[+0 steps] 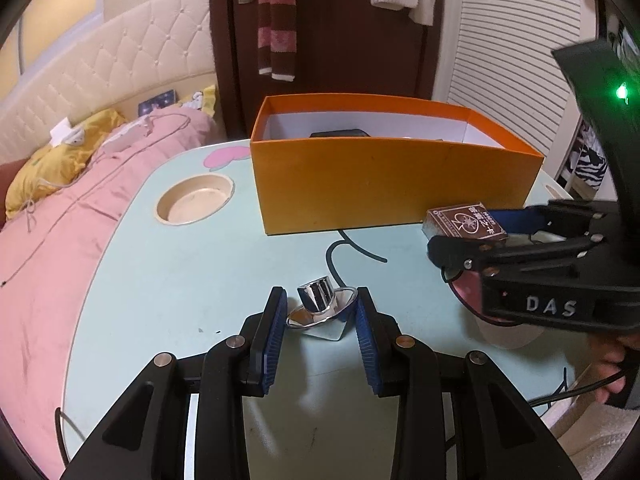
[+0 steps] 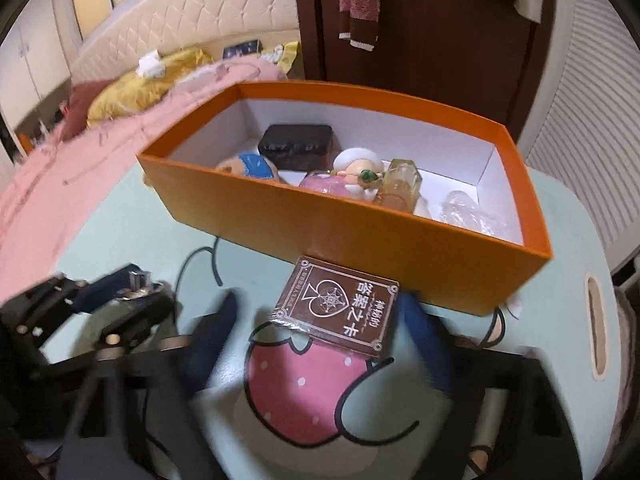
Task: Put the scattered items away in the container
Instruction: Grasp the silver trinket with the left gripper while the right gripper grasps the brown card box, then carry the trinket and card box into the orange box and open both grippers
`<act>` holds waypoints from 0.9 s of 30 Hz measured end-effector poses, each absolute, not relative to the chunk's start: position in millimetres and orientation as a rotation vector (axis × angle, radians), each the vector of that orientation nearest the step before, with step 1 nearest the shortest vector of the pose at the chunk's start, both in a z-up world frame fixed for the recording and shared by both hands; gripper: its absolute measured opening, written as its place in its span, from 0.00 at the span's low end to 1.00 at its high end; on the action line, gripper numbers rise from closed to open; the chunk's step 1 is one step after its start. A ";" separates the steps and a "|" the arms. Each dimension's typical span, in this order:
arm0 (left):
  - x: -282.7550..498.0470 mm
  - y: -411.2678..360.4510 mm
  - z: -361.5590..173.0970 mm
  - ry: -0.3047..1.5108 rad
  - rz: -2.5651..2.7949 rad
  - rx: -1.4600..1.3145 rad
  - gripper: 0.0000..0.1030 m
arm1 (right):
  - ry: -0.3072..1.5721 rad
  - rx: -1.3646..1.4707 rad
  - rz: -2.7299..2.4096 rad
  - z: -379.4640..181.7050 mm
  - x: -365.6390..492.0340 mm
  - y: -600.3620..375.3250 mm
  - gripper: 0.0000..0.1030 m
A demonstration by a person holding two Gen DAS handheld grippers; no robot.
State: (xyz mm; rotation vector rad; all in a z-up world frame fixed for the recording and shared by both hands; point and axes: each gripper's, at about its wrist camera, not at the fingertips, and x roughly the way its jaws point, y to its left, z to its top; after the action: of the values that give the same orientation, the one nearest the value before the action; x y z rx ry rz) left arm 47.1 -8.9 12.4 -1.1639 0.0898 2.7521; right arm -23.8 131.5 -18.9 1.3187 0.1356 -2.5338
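Note:
A shiny chrome knob on a round base (image 1: 320, 307) rests on the pale green table (image 1: 160, 280). My left gripper (image 1: 322, 312) is open, its blue pads on either side of the knob's base. My right gripper (image 2: 320, 312) holds a brown card box (image 2: 340, 304) above the table, just in front of the orange box (image 2: 320, 216); the card box also shows in the left wrist view (image 1: 466, 222). The orange box (image 1: 380, 184) holds a black case (image 2: 296, 146), small figurines (image 2: 356, 172), a glass bottle (image 2: 400, 184) and clear plastic. The right view is motion-blurred.
A round cup recess (image 1: 195, 199) is set in the table at left. A strawberry picture (image 2: 304, 392) is printed on the table. A bed with a pink cover (image 1: 60, 220) lies left; a door and louvred panel stand behind. A slot handle (image 2: 596, 328) is at the table's right edge.

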 end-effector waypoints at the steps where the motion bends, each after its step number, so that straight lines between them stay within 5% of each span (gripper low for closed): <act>1: 47.6 -8.6 12.4 0.088 2.753 -1.163 0.31 | 0.128 1.307 -2.533 -20.9 -22.9 132.2 0.58; 11: 51.2 -8.2 16.1 0.061 2.745 -1.157 0.30 | -0.098 1.201 -2.513 -3.3 -2.0 167.0 0.57; 27: 40.9 0.0 73.5 0.046 2.752 -1.023 0.30 | -0.060 0.859 -2.614 61.2 23.0 177.9 0.57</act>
State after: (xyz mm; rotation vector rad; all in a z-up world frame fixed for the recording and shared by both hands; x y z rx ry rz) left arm 40.9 0.0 73.5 -1.0232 0.0458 2.7524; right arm 23.0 177.9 61.2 0.8588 -0.0604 -2.6144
